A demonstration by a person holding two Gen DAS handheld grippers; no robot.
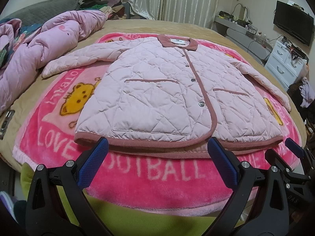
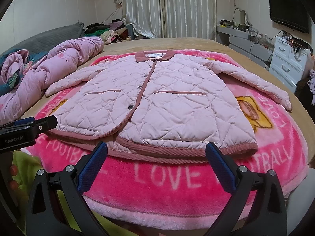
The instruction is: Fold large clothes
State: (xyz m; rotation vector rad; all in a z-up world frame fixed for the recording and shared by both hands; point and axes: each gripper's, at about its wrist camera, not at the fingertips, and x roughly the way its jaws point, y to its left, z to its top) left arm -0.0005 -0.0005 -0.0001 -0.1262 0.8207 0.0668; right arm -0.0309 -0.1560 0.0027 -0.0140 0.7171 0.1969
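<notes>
Left wrist view: crumpled pink quilt (image 1: 39, 45) beside spread jacket (image 1: 157, 90).

My blanket (image 2: 177, 186) reads "LOVE" and "FOOTBALL"; my left claw (image 2: 29, 127) says "GenRobot.AI"; the jacket's collar label is unreadable.

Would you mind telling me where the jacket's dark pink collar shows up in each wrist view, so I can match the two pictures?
Left wrist: the collar sits upper centre, slightly right, at the far end of the quilted jacket.
Right wrist: the collar sits upper centre, almost on the midline.
Shared landmark: the white curtain straight behind the collar in both.
</notes>
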